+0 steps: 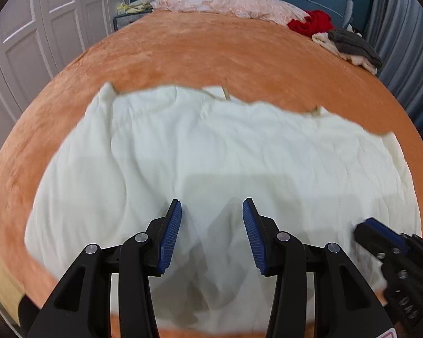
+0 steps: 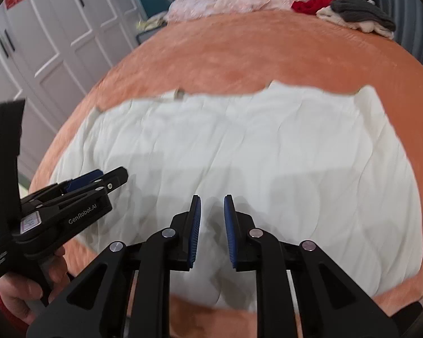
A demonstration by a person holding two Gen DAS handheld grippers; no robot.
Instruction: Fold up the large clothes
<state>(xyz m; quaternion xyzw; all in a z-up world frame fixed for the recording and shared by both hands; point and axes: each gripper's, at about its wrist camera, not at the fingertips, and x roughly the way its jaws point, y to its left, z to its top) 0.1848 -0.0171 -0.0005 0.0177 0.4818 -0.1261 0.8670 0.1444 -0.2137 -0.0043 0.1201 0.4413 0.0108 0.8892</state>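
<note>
A large cream-white garment (image 1: pixel 211 152) lies spread flat on the orange bed cover (image 1: pixel 200 53); it also shows in the right wrist view (image 2: pixel 239 146). My left gripper (image 1: pixel 211 208) hovers above its near part, jaws wide apart and empty. My right gripper (image 2: pixel 212 202) hovers above the near edge, jaws a little apart and empty. The right gripper shows at the right edge of the left wrist view (image 1: pixel 380 239). The left gripper shows at the left of the right wrist view (image 2: pixel 104 178).
A pink quilt (image 1: pixel 225 0) lies at the bed's far end. A red garment (image 1: pixel 310 22) and a grey and cream pile (image 1: pixel 352 48) sit at the far right. White wardrobe doors (image 2: pixel 56 28) stand to the left. The bed's near edge runs below the grippers.
</note>
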